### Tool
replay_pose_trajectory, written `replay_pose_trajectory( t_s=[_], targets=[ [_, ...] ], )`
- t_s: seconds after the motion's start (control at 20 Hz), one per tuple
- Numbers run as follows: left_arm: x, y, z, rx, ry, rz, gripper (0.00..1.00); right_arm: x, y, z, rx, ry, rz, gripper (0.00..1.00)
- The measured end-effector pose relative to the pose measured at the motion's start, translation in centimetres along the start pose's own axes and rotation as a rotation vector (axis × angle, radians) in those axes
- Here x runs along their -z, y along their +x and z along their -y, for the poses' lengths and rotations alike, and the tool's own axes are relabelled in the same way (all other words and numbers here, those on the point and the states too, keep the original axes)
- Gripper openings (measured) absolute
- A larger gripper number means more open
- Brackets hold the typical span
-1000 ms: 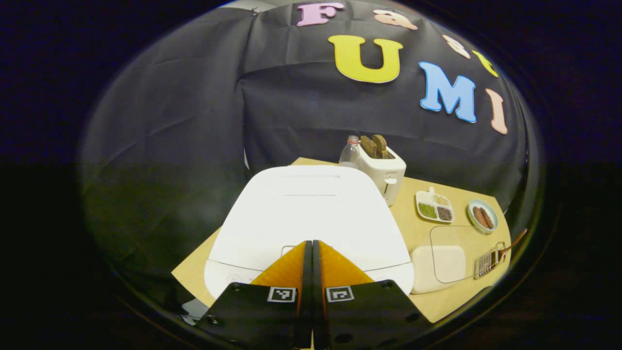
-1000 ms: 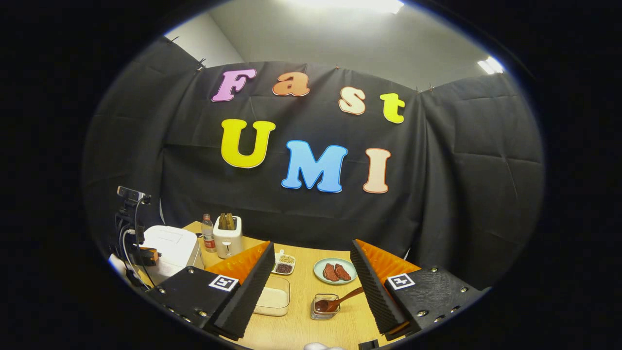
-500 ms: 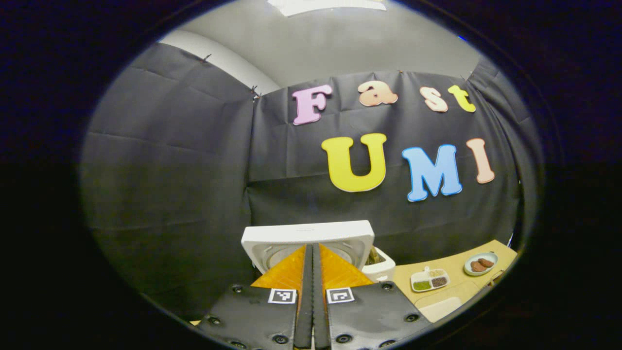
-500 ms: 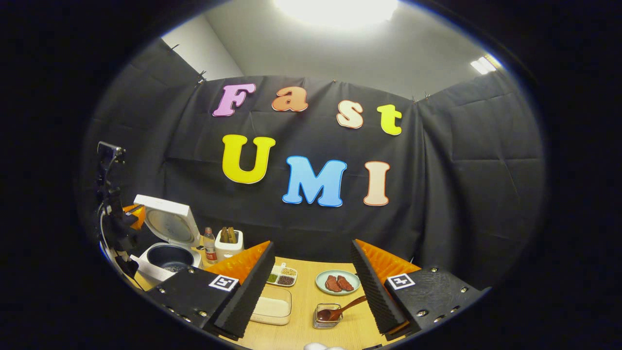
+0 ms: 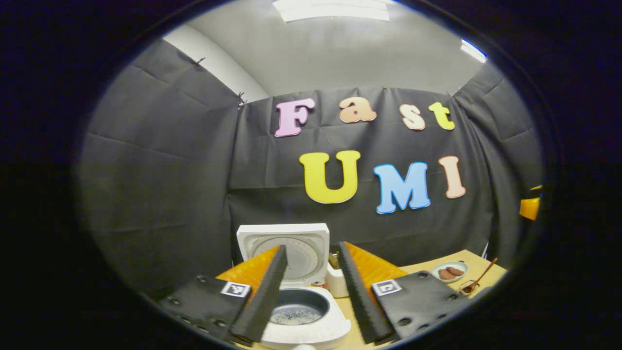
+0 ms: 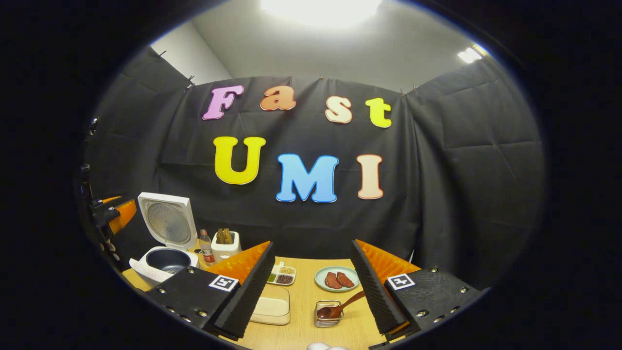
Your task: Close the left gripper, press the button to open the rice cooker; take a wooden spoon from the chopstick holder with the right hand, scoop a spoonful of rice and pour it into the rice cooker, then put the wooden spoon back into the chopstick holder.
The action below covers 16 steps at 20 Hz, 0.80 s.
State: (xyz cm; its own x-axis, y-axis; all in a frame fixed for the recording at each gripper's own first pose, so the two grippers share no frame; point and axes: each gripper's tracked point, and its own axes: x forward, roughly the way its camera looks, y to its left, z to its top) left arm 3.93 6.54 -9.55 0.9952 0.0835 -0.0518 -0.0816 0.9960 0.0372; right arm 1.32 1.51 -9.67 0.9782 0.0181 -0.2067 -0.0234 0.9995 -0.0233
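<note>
Rice cooker (image 5: 296,311) stands open at the desk's (image 6: 301,335) left end, lid upright, with the left gripper (image 5: 311,287) released and empty above it, while the right gripper (image 6: 311,287), also released and empty, hangs over the wooden spoon (image 6: 340,307) resting in the chopstick holder (image 6: 326,313).

Light wooden surface (image 6: 301,306), lower centre of the right gripper view. On it: open white rice cooker (image 6: 163,253) at far left; bottle (image 6: 206,247) and toaster (image 6: 224,248) beside it; divided dish (image 6: 280,275); plate (image 6: 336,279); clear rice container (image 6: 272,306); chopstick holder (image 6: 326,313) with wooden spoon (image 6: 342,306).
</note>
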Motion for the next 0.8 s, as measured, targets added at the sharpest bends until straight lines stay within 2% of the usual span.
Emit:
replay_pose_trajectory(
  t_s=[0.1, 0.45, 0.6, 0.8],
  targets=[
    [-0.6, -1.3, 0.3, 0.008, 0.026, 0.011, 1.00, 1.0, 0.0, 0.9, 0.018, 0.003, -0.013, 0.95],
    [-0.9, -2.8, 2.3, 0.045, -0.021, -0.020, 1.00, 6.6, 0.2, 3.7, 0.069, 0.066, -0.099, 0.95],
    [-0.4, -3.0, 3.3, 0.063, -0.034, -0.035, 1.00, 10.5, 0.8, 5.4, 0.101, 0.079, -0.143, 0.96],
    [0.5, -2.8, 4.7, 0.094, -0.033, -0.067, 1.00, 17.7, 2.9, 7.3, 0.136, 0.164, -0.254, 0.95]
  ],
)
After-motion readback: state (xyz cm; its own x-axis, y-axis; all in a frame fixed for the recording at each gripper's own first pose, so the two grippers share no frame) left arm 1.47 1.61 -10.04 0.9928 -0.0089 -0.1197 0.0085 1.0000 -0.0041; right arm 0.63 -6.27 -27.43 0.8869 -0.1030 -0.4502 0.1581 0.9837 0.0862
